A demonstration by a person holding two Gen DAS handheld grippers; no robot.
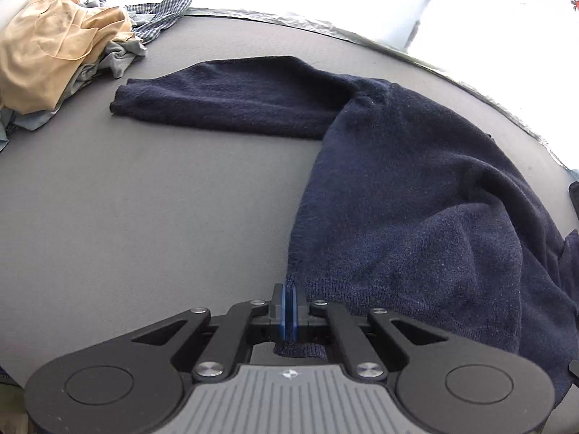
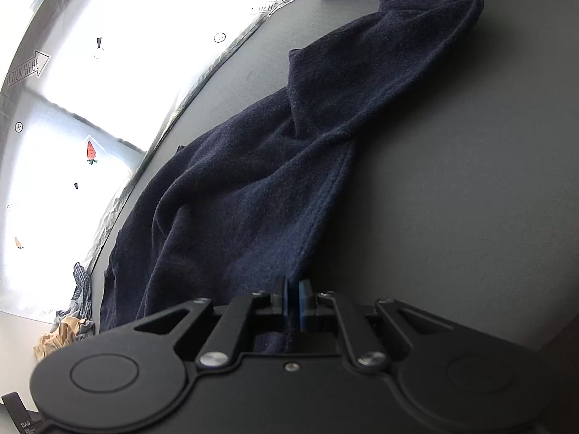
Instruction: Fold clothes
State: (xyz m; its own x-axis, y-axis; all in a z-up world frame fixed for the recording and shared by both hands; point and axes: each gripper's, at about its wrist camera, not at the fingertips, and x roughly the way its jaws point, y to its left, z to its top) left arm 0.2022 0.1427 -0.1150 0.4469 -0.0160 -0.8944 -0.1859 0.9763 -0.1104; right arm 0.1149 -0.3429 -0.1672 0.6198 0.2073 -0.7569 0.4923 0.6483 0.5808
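Navy knit sweater [image 1: 416, 195] rumpled on grey surface [image 1: 144, 199], one sleeve stretched ahead; left gripper [image 1: 288, 311] and right gripper [image 2: 294, 303] jaws clamped on its hem.

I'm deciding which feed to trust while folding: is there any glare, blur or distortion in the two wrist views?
Left wrist view: the background past the table edge is blown out white; the navy sweater and pile of clothes look sharp; the fisheye bends the edge. Right wrist view: strong window glare at left, the sweater dim but legible, the horizon tilted.
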